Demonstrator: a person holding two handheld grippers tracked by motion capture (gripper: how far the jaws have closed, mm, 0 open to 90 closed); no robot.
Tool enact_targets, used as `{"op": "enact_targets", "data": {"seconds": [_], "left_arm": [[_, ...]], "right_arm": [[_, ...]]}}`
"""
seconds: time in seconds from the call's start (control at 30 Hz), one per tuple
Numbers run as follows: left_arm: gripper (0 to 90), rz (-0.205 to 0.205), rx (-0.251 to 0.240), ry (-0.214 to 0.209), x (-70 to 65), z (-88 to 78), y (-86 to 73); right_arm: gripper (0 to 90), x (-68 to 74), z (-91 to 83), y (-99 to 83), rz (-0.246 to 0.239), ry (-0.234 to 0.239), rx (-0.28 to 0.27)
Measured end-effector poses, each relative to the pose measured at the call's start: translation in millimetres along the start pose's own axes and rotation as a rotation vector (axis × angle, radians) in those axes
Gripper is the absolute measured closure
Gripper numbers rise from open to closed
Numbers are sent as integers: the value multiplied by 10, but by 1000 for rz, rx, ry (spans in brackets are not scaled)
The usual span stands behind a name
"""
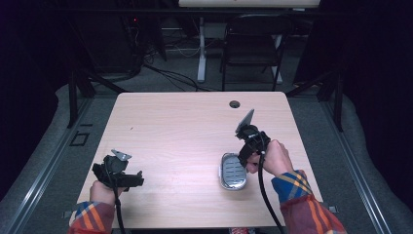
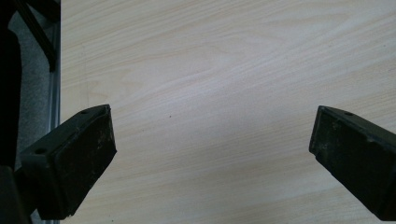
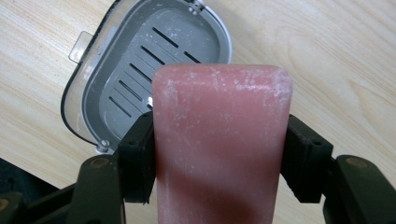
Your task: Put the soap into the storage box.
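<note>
A pink bar of soap [image 3: 219, 140] stands clamped between the two black jaws of my right gripper [image 3: 219, 154], which is shut on its sides. Just beyond the bar lies a grey slotted soap dish [image 3: 154, 60] with a clear rim, flat on the wooden table. From above, the right gripper [image 1: 249, 148] hovers at the dish's [image 1: 233, 171] far right edge. My left gripper [image 1: 119, 176] rests near the table's front left, its jaws wide apart over bare wood [image 2: 210, 93] with nothing between them.
The table [image 1: 185, 122] has a round cable hole [image 1: 234, 104] near its far edge. A dark chair [image 1: 251, 46] and a white desk leg [image 1: 201, 48] stand beyond it. Metal rails run along the floor on both sides.
</note>
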State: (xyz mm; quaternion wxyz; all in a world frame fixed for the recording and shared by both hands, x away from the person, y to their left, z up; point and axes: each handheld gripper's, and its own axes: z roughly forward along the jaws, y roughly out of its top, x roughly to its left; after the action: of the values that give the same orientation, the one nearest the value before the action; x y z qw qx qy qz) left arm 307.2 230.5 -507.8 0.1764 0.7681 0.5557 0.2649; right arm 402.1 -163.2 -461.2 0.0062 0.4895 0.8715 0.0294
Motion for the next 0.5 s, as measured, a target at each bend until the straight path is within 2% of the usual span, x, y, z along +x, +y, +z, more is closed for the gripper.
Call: {"op": "enact_targets", "data": {"seconds": [0.2, 0.23, 0.27, 0.5], "left_arm": [[2, 1, 2, -1, -2, 4, 2], [2, 2, 2, -1, -2, 3, 2], [2, 2, 2, -1, -2, 3, 2], [3, 4, 2, -2, -2, 4, 3]], "right_arm": [[372, 73, 87, 85, -11, 3, 20], [372, 87, 112, 91, 1, 9, 11], [373, 86, 115, 108, -12, 5, 30], [372, 124, 200, 166, -21, 13, 60]]}}
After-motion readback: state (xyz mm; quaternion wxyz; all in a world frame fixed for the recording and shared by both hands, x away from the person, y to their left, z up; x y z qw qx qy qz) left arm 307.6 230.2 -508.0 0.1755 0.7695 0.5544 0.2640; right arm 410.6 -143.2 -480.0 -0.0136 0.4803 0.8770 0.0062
